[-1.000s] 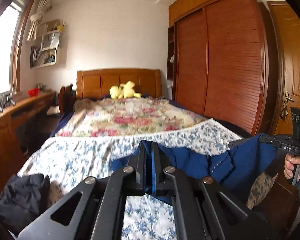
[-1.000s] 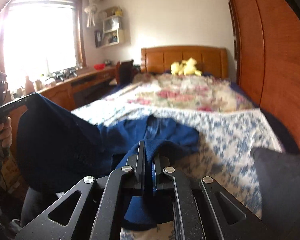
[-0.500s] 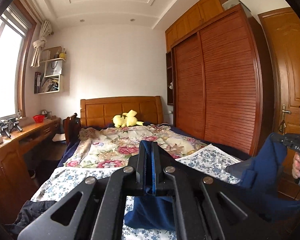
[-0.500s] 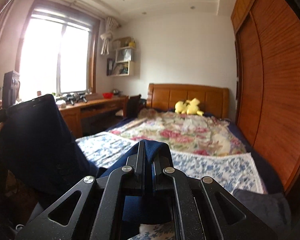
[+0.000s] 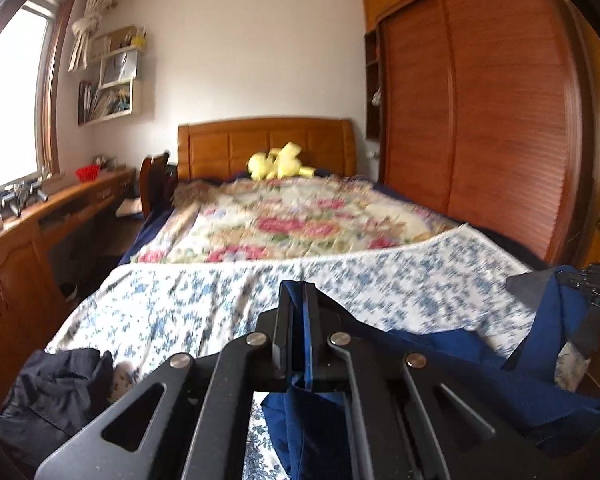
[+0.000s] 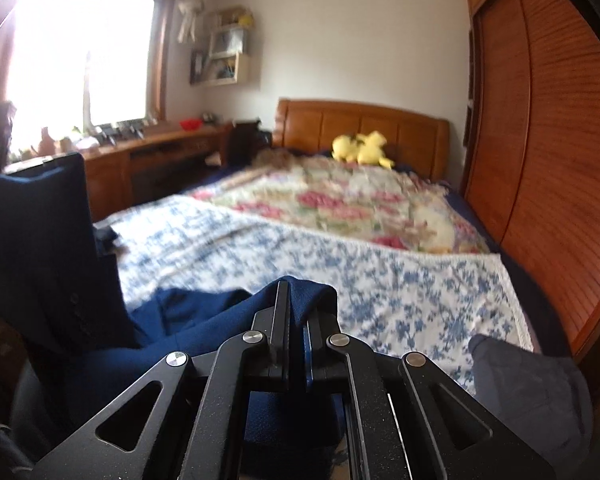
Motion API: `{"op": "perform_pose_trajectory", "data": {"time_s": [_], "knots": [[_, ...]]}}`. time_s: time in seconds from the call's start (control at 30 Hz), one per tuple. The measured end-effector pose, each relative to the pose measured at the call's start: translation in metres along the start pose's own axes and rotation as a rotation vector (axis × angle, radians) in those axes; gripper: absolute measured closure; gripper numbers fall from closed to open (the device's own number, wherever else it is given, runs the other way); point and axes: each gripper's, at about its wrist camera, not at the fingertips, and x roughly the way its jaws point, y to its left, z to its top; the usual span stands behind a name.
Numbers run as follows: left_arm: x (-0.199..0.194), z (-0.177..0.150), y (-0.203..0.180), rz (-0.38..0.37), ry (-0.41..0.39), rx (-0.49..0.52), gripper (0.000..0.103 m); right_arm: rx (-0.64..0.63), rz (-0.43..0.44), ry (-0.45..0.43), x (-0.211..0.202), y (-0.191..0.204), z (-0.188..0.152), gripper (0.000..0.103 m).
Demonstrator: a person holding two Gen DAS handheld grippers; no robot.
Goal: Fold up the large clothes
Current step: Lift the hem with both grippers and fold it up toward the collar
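A large navy blue garment [image 5: 440,344] hangs between my two grippers over the foot of the bed. My left gripper [image 5: 298,292] is shut on a fold of its edge, and cloth droops beneath the fingers. In that view my right gripper [image 5: 572,278] shows at the far right with a hand on its handle, pinching another part of the cloth. In the right wrist view my right gripper [image 6: 298,300] is shut on the navy garment [image 6: 172,320], which runs left and up to my left gripper [image 6: 48,162].
The bed carries a blue-flowered sheet [image 5: 204,304] near me and a floral quilt [image 5: 300,220] beyond it, with a yellow plush toy [image 5: 278,164] at the headboard. A dark garment [image 5: 56,392] lies at the near left corner, a grey one [image 6: 528,392] at the right. A wooden wardrobe [image 5: 480,120] flanks the right, a desk [image 5: 40,220] the left.
Both grippers rose with the garment, lifting it off the sheet, then came back down toward the bed. Both stayed shut on the cloth throughout.
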Motion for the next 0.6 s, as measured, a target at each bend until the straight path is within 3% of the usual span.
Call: {"op": "perform_pose_trajectory", "data": {"time_s": [0.3,0.6], "knots": [[0.069,-0.024,0.015,-0.019,0.069,-0.037,0.101,0.002,-0.155,0.042,0.096,-0.02,-0.019,0.101],[0.099,-0.066,0.015,-0.046,0.107,-0.016,0.099,0.046,-0.189,0.18,0.155,-0.037,-0.061,0.101]]}}
